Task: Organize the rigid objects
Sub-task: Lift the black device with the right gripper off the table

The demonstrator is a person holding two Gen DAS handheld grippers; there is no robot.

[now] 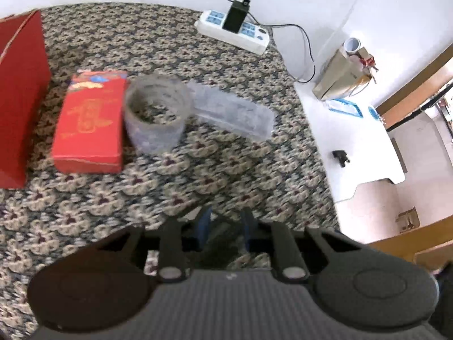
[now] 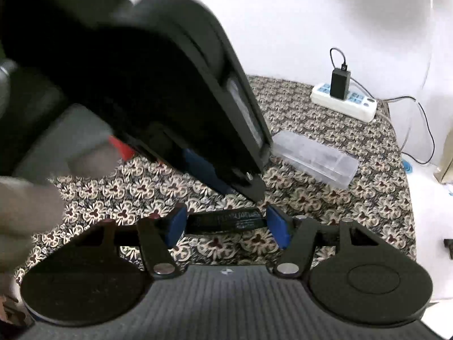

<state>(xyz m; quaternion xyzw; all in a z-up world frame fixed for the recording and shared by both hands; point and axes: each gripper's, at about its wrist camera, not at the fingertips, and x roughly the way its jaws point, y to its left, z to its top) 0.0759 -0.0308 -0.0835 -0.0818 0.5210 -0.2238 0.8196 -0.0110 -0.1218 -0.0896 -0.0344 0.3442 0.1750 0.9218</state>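
Observation:
A flat black item with white lettering (image 2: 226, 218) hangs just above the patterned cloth (image 2: 325, 206), gripped across its width by the blue pads (image 2: 279, 228) of my right gripper (image 2: 228, 225). My left gripper (image 2: 252, 189) comes down from the upper left, and its tips meet the item's far edge. In the left wrist view, my left gripper (image 1: 226, 223) has its blue pads close together around a dark shape, blurred, that looks like the same item end-on. Farther back on the cloth lie a red box (image 1: 87, 124), a clear plastic cup (image 1: 155, 113) and a clear plastic case (image 1: 235, 113).
A tall red bag (image 1: 19, 99) stands at the left edge. A white power strip (image 1: 235, 31) with a black charger and cable lies at the cloth's far edge. The white table (image 1: 354, 141) to the right carries a paper bag (image 1: 337, 73) and a small black part (image 1: 341, 157). A hand (image 2: 22, 212) shows at the left.

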